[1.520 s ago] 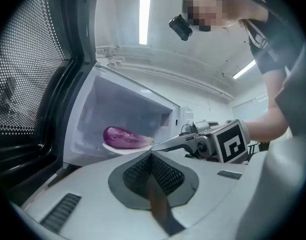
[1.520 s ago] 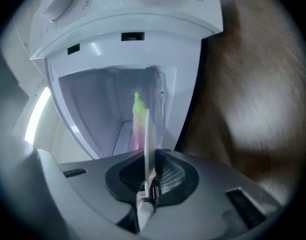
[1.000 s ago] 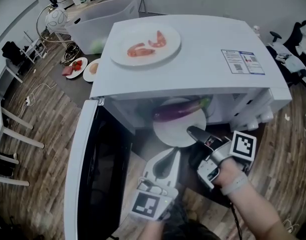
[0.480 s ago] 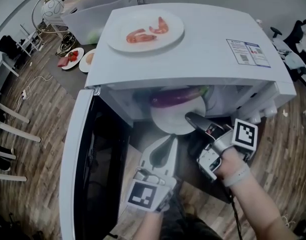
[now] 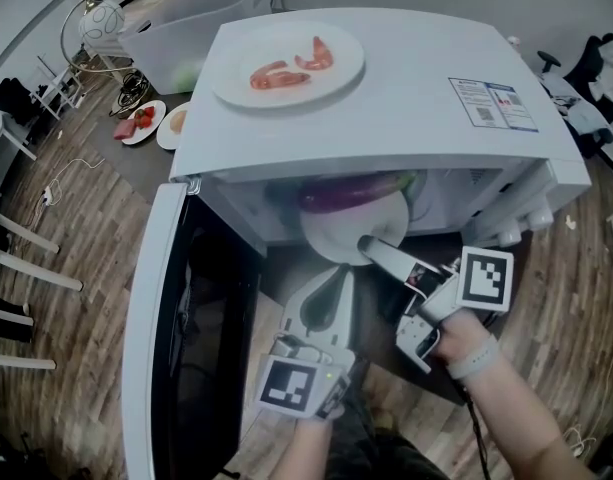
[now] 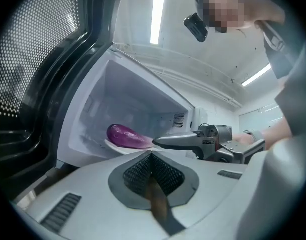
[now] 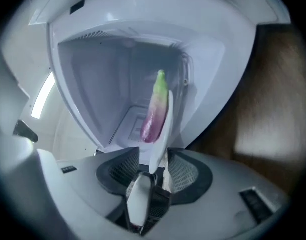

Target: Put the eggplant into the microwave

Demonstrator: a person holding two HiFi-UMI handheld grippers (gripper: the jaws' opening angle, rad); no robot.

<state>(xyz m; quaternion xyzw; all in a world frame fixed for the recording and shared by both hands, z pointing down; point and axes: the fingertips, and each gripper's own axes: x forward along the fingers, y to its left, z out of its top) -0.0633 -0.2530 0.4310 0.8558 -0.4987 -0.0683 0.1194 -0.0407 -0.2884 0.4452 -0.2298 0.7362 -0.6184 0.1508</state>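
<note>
The glossy purple eggplant [image 5: 351,194] lies crosswise on the round white plate [image 5: 334,242] inside the white microwave [image 5: 406,78]. It is just beyond the right claw [image 5: 368,245], whose jaws have just been opening and stand released around the plate's rim. The left claw [image 5: 341,278] is clenched empty, lower and farther off.

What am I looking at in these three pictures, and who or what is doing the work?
There is no robot here: a person holds a hand-held gripper in each hand. One picture comes from a camera on the person's head, looking down. The other two come from cameras riding on each gripper, looking along its jaws. A white microwave stands with its door swung open. The purple eggplant lies on a white plate in the oven's opening. On top sits a second plate with shrimp. The right hand-held gripper has just been opening its jaws; the white plate's rim stands between them, not pinched. The left hand-held gripper is shut and empty, in front of the oven.
</note>
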